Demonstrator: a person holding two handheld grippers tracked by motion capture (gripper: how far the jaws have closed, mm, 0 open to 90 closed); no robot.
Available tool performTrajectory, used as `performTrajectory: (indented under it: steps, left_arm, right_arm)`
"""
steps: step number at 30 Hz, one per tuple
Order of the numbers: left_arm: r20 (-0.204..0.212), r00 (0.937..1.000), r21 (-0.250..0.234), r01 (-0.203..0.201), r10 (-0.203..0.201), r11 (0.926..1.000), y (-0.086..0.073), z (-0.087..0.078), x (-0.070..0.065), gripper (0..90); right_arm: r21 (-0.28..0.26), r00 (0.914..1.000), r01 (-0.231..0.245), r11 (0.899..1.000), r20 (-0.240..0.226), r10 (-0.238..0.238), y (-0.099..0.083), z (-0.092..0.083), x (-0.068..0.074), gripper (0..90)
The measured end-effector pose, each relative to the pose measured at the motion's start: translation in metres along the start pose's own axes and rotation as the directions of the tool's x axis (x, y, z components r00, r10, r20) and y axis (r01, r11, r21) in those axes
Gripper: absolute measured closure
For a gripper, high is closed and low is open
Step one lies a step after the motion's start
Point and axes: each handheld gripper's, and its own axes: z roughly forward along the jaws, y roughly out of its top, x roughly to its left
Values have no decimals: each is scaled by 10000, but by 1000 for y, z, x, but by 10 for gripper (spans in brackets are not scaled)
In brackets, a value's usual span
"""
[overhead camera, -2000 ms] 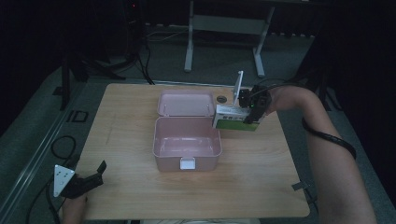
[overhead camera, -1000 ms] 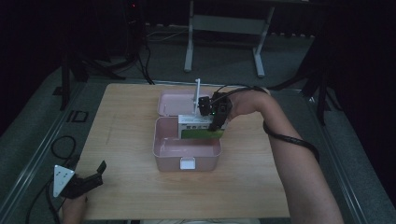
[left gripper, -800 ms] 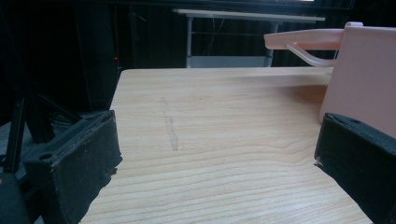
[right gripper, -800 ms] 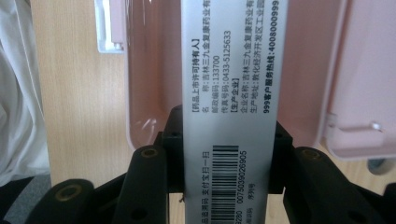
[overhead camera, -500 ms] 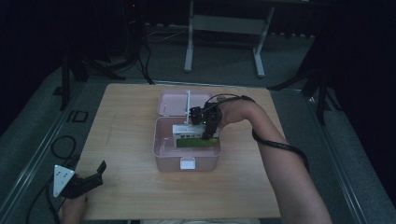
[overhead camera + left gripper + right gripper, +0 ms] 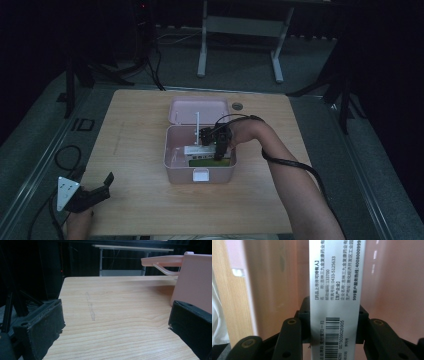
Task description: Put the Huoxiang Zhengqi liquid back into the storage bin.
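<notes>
Right gripper [image 6: 218, 154] clamped on a carton [image 6: 200, 151], pads pressing its two broad faces, white barcode edge [image 6: 334, 290] running straight up between the jaws in the right gripper view. Carton down inside the pink box [image 6: 172, 167], white and green, lying along the near half of the bin, close to the front wall and just behind the white latch [image 6: 200, 175]. Gripper tipped down over the box's right half, forearm reaching in from the right.

Lid [image 6: 198, 109] thrown back flat behind the bin, hinged at the far rim. Bare floor inside the box left of the carton; little slack between carton and front wall. Table [image 6: 140, 125] wide and free on all sides of the box, a small round dark mark [image 6: 237, 106] near the far edge.

Left gripper [image 6: 95, 194] parked at the near left corner of the table, jaws wide apart, nothing between them, grey plate on top. Box's side wall [image 6: 192, 280] beside its right jaw in the left gripper view.

Box of smooth matte pink plastic, rounded corners. Carton of printed card, sharp-edged. Table of pale wood grain. Jaw pads of coarse black foam [image 6: 42, 322].
</notes>
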Motion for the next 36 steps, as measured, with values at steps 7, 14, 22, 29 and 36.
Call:
performTrajectory:
  steps: [7,14,22,29,36]
  left_arm:
    - [13,10000,4,-6,6,10000,0,0,0,2]
    - [32,10000,1,-9,9,10000,0,0,0,2]
    - [60,10000,-13,-4,4,10000,0,0,0,2]
    - [45,10000,6,-21,21,10000,0,0,0,2]
    - [32,10000,11,-36,36,10000,0,0,0,2]
  right_arm:
    - [183,9998,64,9998,-184,-61,4,19,1,628]
    - [384,9996,248,9990,-172,-242,9,31,3,627]
    - [334,9994,225,9992,-261,-216,11,38,1,621]
    - [397,9992,136,9991,-375,-121,6,41,-1,574]
    - [649,9989,77,9979,-469,-47,-2,33,-1,501]
